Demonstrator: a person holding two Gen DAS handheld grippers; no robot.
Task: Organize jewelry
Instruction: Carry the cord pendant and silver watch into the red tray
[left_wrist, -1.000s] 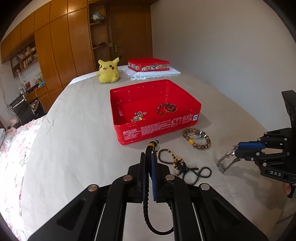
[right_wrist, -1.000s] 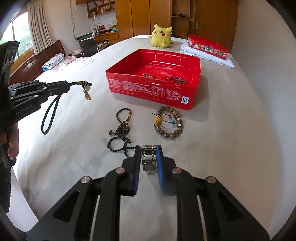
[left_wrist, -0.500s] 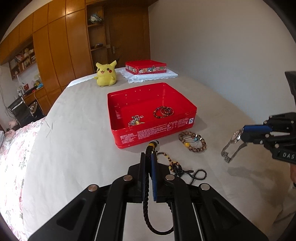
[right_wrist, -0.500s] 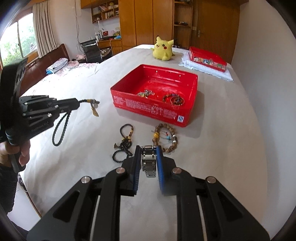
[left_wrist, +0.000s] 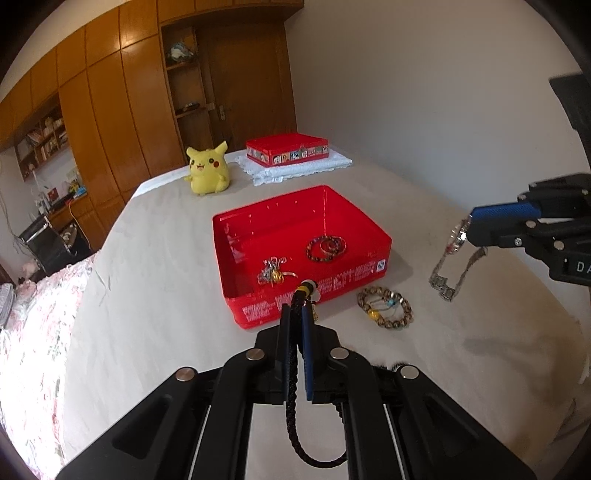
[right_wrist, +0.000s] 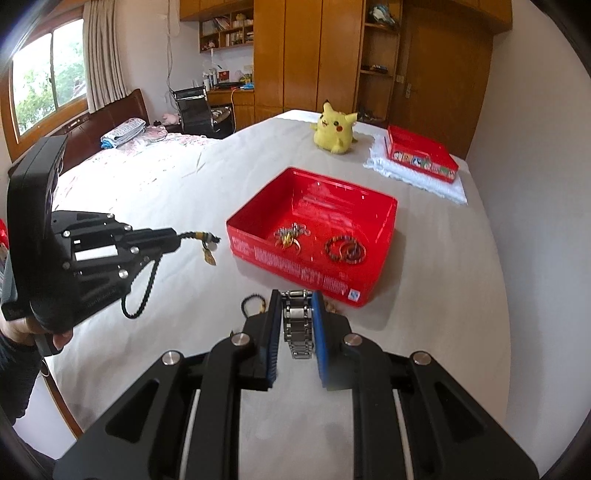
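Note:
An open red tin (left_wrist: 258, 310) (right_wrist: 295, 264) sits on the beige bed cover, holding a gold and silver trinket (left_wrist: 273, 275) (right_wrist: 290, 236) and dark bead bracelets (left_wrist: 327, 248) (right_wrist: 345, 250). My left gripper (left_wrist: 296, 312) (right_wrist: 177, 238) is shut on a black braided cord (left_wrist: 291, 373) (right_wrist: 146, 291) with a gold charm, held above the cover in front of the tin. My right gripper (right_wrist: 295, 302) (left_wrist: 469, 227) is shut on a silver metal watch (right_wrist: 297, 325) (left_wrist: 448, 271), held in the air right of the tin. A brown bead bracelet (left_wrist: 384, 308) lies by the tin's front right corner.
A yellow Pikachu plush (left_wrist: 207, 171) (right_wrist: 334, 127) and a closed red tin (left_wrist: 288, 149) (right_wrist: 421, 155) on a white cloth (right_wrist: 417, 177) sit at the far end. A white wall (left_wrist: 424, 92) runs along the right. Wooden wardrobes stand behind.
Both grippers have risen and come nearer the open tin with their loads. The black bead necklace has dropped almost out of sight below the fingers.

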